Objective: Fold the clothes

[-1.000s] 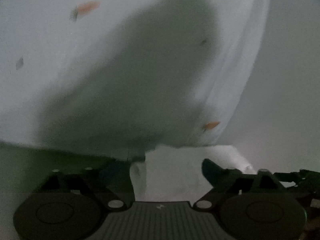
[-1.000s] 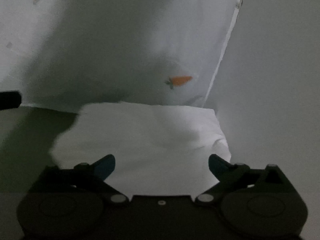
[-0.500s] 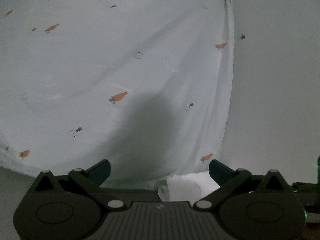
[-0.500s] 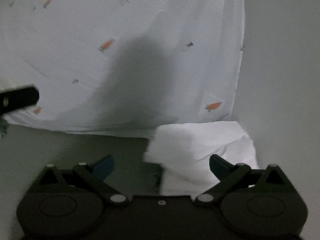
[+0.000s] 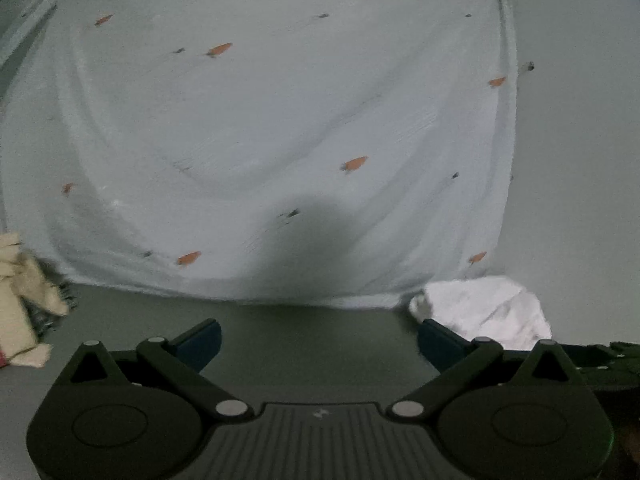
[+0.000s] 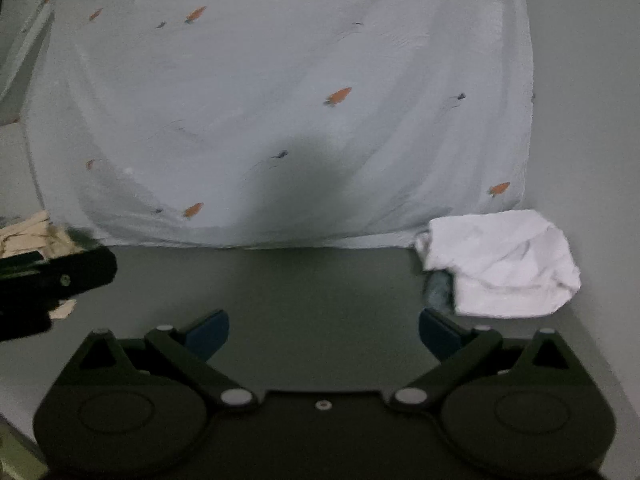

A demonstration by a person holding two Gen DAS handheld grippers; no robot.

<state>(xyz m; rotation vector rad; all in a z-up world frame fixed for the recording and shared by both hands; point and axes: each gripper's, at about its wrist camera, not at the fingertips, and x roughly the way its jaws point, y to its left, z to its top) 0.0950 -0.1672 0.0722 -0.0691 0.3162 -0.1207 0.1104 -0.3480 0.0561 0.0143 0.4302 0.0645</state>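
Across the far part of the grey bench [image 5: 312,340] you have the carrot-print sheet [image 5: 280,120] spread flat. Your folded white cloth [image 6: 504,264] lies at its near right corner. Both your left hand-held gripper [image 5: 318,336] and right hand-held gripper [image 6: 324,330] are released, holding nothing. Beige fabric [image 5: 20,292] sits at the left edge.

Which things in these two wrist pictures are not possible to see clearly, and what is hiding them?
- Cream cloth pile: cut by the left edge in the left wrist view; in the right wrist view the left claw's dark body covers part of it.
- White folded cloth: in the left wrist view its near edge is hidden behind the left claw's linkage.
- Carrot-print sheet: its far end runs off the top edge, and a dark shadow covers its near middle.
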